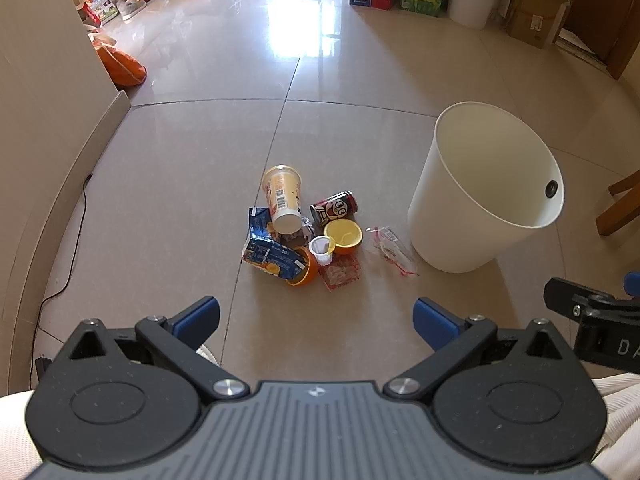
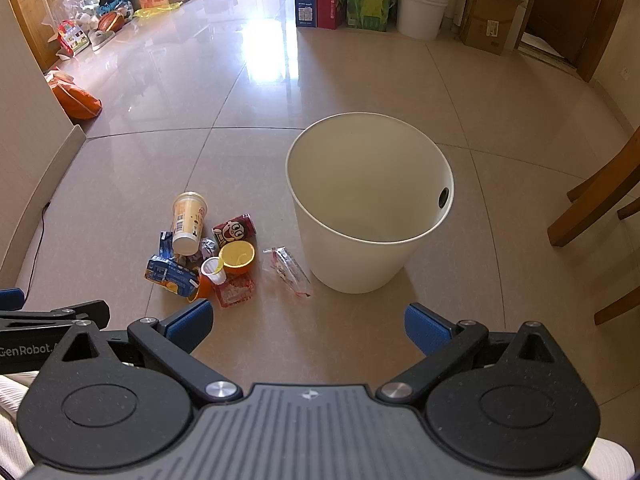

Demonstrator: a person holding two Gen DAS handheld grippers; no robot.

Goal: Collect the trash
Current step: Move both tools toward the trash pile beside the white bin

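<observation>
A heap of trash lies on the tiled floor: a yellow paper cup (image 1: 282,198) (image 2: 188,223) on its side, a red can (image 1: 334,208) (image 2: 234,230), a blue juice carton (image 1: 272,258) (image 2: 170,274), an orange bowl (image 1: 343,237) (image 2: 239,258), a small white cup (image 1: 322,250) (image 2: 213,271), a red wrapper (image 1: 341,274) (image 2: 234,294) and a clear wrapper (image 1: 392,251) (image 2: 289,270). To its right stands a white bin (image 1: 486,188) (image 2: 368,204), nothing visible inside. My left gripper (image 1: 316,318) hovers open short of the heap. My right gripper (image 2: 308,322) is open before the bin.
A black cable (image 1: 68,264) runs along the left wall. An orange bag (image 1: 122,66) lies by the wall corner. Boxes and a white bucket (image 2: 420,16) line the far wall. Wooden chair legs (image 2: 592,208) stand at the right. Open floor lies between grippers and heap.
</observation>
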